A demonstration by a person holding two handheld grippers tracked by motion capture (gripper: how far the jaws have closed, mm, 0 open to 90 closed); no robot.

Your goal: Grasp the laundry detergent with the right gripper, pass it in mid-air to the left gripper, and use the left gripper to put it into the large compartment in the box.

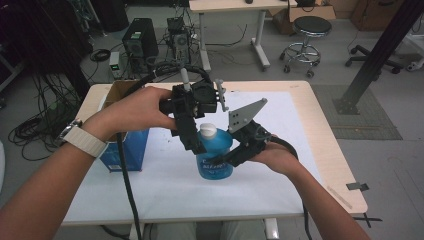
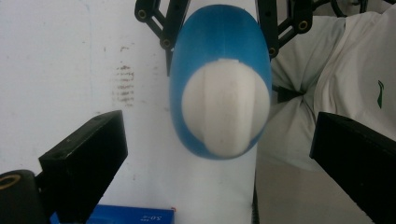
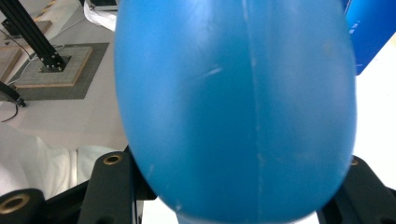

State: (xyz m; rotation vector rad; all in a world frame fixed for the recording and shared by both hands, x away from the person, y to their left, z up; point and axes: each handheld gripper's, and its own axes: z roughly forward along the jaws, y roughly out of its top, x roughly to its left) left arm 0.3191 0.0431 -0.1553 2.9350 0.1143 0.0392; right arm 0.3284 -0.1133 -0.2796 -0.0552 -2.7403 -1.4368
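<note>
1. blue bottle [image 1: 215, 160] stands upright near the middle of the white table cover [image 1: 300, 150], its body clamped from the side by the right gripper [image 1: 227, 159]; in the right gripper view the blue wall [image 3: 233, 107] sits deep between the two black jaws, so the grip looks firm and low on the body
2. blue box [image 1: 124, 152] stands at the left of the cover, well apart from the bottle; it plays no part in this step, so work above the bottle and keep the trailing cable clear of the box
3. left gripper [image 1: 192, 142] hangs just above the bottle with its jaws spread wide; in the left gripper view they stand far out on either side of the white cap [image 2: 226, 109] and touch nothing
4. white cap looks to be the next thing to take, probably to twist it off; it sits a little right of the midline between the left jaws, so shift the gripper over it before lowering
5. cap carries a raised ridge across its top; i would close the pads on the cap's round sides, low enough not to slip off the dome, then turn about the bottle's upright axis
6. keep the right gripper's hold steady while turning, since the smooth bottle could spin or tip
</note>
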